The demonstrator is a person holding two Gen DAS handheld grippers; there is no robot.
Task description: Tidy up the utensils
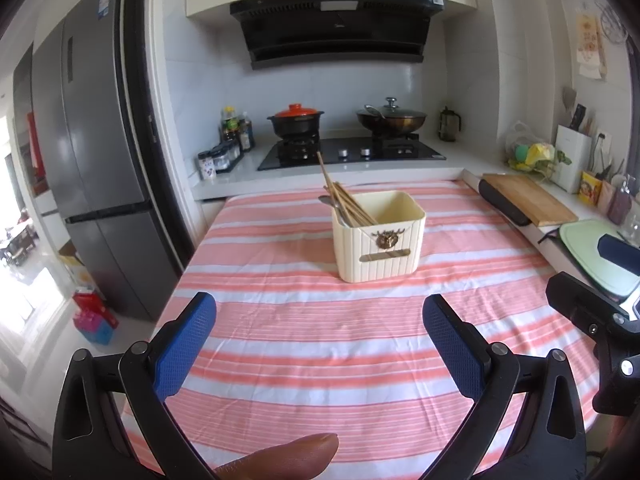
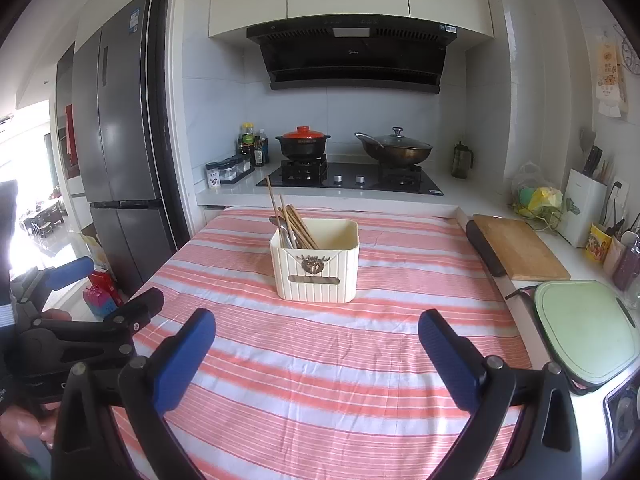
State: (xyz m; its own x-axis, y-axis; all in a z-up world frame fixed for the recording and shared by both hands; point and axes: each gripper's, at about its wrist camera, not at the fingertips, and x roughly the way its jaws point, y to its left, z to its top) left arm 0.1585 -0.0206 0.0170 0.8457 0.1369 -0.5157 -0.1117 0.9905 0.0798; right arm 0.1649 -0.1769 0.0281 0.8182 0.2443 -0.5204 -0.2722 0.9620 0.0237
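Left wrist view: the left gripper [image 1: 319, 330] hovers low in the frame over the striped tablecloth [image 1: 280, 360], blue pads spread wide apart and holding nothing; a fingertip [image 1: 280, 456] shows at the bottom edge.
Right wrist view: the right gripper [image 2: 317, 338] hangs likewise, pads apart and empty, low centre of the frame.
Holder: a cream ribbed utensil box [image 1: 378, 236] stands upright at the centre of the frame, beyond both claws and well apart from them.
Contents: wooden chopsticks [image 1: 344, 200] and metal spoons [image 2: 286, 232] lean together in the box's left compartment; the right side looks empty.
Loose utensils: none visible on the cloth.
Handling, judged: chopsticks are light, stiff and thin, likely to roll or slip between the pads; spoons are smooth and slick.
Where to grip, judged: pinch across the upper shafts, above the rim, where they stand clear.
Box, judged: light plastic, prone to tipping if a bundle is pulled sideways.
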